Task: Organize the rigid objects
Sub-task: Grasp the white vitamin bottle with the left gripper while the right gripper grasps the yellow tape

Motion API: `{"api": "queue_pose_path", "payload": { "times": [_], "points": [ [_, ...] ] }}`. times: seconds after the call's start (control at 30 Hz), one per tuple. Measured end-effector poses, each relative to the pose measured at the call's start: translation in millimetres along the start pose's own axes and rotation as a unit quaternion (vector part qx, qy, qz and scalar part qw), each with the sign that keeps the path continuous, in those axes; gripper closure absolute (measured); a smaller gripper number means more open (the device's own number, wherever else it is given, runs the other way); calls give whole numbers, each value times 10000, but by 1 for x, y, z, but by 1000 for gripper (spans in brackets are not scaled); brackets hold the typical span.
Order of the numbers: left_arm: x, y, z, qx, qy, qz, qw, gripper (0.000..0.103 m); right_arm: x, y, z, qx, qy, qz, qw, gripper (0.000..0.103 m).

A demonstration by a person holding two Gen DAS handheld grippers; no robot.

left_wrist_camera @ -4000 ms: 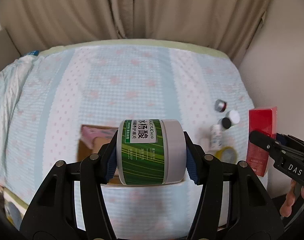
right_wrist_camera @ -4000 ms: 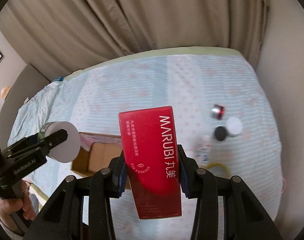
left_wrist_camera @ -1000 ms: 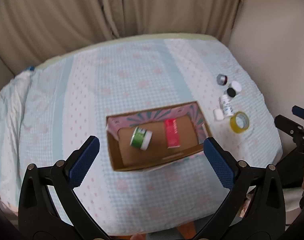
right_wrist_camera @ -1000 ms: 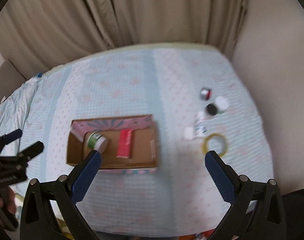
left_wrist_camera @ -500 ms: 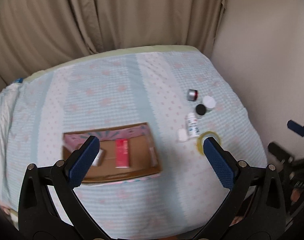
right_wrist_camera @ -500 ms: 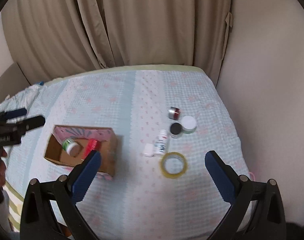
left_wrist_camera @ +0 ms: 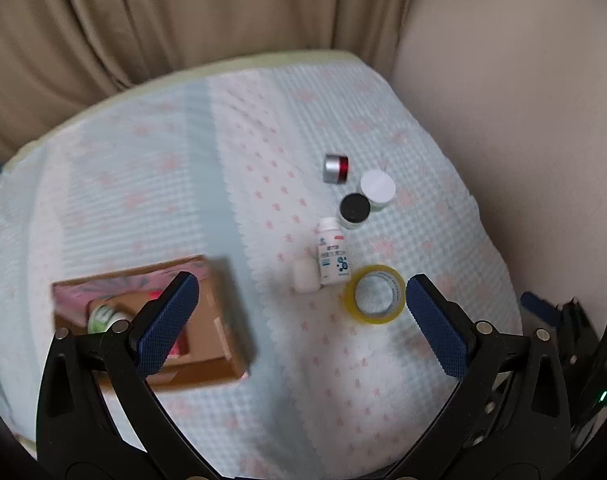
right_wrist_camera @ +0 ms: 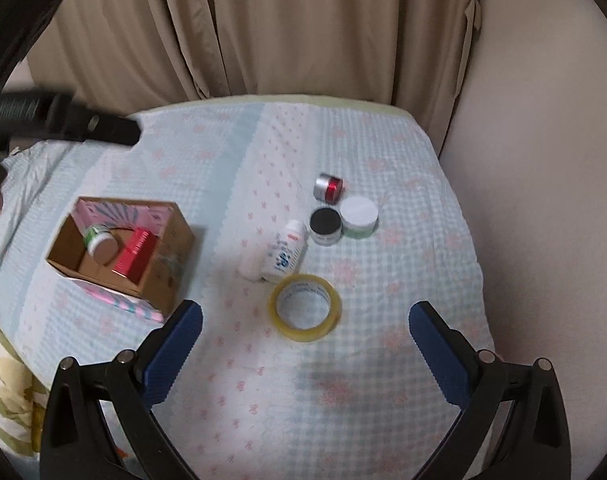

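**Both tongs empty above the bed, loose items waiting**

The left tongs (left_wrist_camera: 301,320) and the right tongs (right_wrist_camera: 305,344) are held wide apart, with nothing clamped between them. The cardboard box (right_wrist_camera: 171,256) is seen at 9 o'clock on the bed (right_wrist_camera: 403,380), and a green-labelled jar (right_wrist_camera: 99,240) and a red carton (right_wrist_camera: 137,256) are already lying inside it. Still outside, at about 1 o'clock from the box, are a yellow tape roll (right_wrist_camera: 305,307), a white bottle (right_wrist_camera: 285,256) lying on its side, a small white piece (left_wrist_camera: 305,276) touching it, a black-lidded jar (right_wrist_camera: 325,226), a white-lidded jar (right_wrist_camera: 358,217) and a red-and-silver jar (right_wrist_camera: 328,188).

Trouble is judged likeliest among the crowded jars: a neighbour could be knocked if the tongs are closed carelessly, and round items could be set rolling on the soft bedding.

The box contents are shown plainly in the right view, while in the left view they are blurred and partly covered by a finger. The small white piece is shown clearly only in the left view.
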State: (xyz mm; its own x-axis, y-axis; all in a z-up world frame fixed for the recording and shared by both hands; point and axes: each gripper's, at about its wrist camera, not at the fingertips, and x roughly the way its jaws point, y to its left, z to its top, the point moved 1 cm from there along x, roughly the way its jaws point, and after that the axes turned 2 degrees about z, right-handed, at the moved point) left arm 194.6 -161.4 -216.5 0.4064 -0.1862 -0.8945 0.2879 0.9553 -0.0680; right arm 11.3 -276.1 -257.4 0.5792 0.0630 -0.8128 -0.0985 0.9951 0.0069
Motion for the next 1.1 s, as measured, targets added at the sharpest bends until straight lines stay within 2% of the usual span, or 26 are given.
{"api": "queue_pose_path", "payload": {
  "times": [0.2, 0.33, 0.5, 0.6, 0.73, 0.77, 0.9, 0.97, 1.0, 1.07, 1.1],
  "points": [
    [108, -14, 16, 431, 458, -156, 9979, 0, 65, -9, -30, 355, 21, 10, 9994, 0],
    [179, -27, 17, 687, 832, -249, 9938, 6, 112, -9, -48, 429, 106, 3, 9990, 0],
    [234, -37, 15, 842, 1243, -365, 9880, 10, 165, -4, -64, 386, 387, -56, 9985, 0],
    [264, -41, 13, 922, 1572, -367, 9826, 17, 183, -5, -66, 369, 416, -185, 9983, 0],
    [290, -44, 10, 934, 1856, -346, 9776, 23, 208, -5, -67, 244, 613, -307, 9973, 0],
    [292, -44, 10, 924, 1885, -381, 9770, 27, 213, -5, -67, 219, 649, -320, 9971, 0],
    [304, -49, 11, 934, 2030, -421, 9738, 32, 224, -5, -63, 192, 678, -271, 9971, 0],
    [309, -50, 12, 867, 2105, -516, 9724, 48, 229, -5, -61, 126, 724, -296, 9969, 0],
    [313, -50, 12, 776, 2176, -641, 9708, 50, 233, -5, -59, 76, 751, -318, 9966, 0],
    [316, -52, 12, 765, 2200, -627, 9705, 51, 238, -6, -57, 39, 810, -333, 9962, 0],
    [316, -53, 12, 795, 2197, -615, 9704, 51, 239, -8, -56, 50, 816, -307, 9962, 6]
  ]
}}
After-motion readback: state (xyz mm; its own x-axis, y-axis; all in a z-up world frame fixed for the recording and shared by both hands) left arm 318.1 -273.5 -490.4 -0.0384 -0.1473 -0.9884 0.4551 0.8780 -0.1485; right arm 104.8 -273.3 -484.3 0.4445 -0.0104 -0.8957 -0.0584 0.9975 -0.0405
